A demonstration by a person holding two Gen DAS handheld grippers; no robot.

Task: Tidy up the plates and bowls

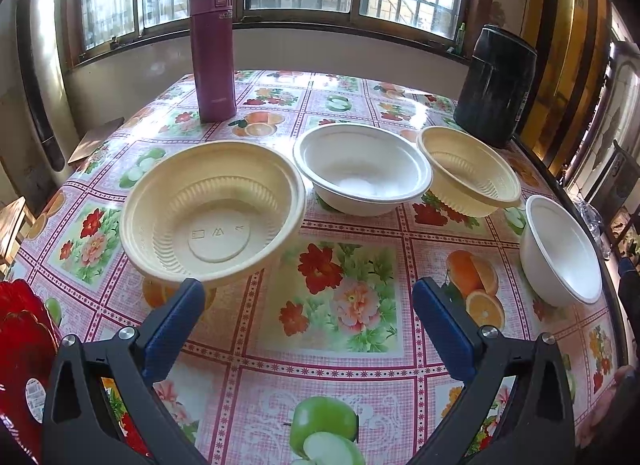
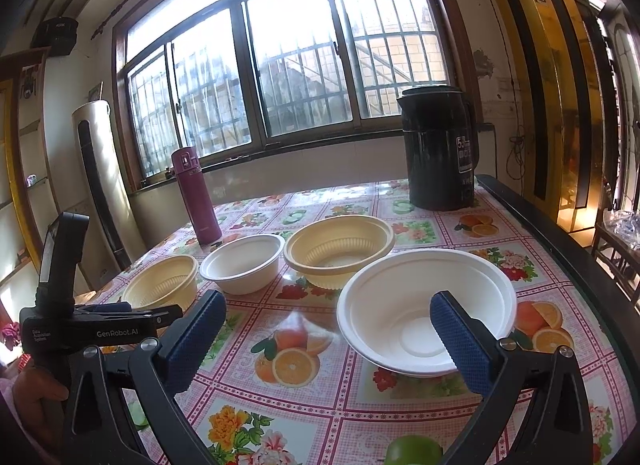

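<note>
Left gripper (image 1: 308,297): fingers spread wide, empty, over the floral tablecloth (image 1: 344,361). Nearest cream bowl (image 1: 212,213) just past its left fingertip. Right gripper (image 2: 328,313): fingers wide apart, empty; near white bowl (image 2: 424,305) lies ahead, its right finger overlapping the bowl's inside. Beyond: second white bowl (image 2: 242,263), second cream bowl (image 2: 338,249). Far: maroon flask (image 1: 212,49), black kettle (image 2: 438,149).

left gripper (image 1: 306,301): jaws spread wide | right gripper (image 2: 328,317): jaws spread wide
</note>
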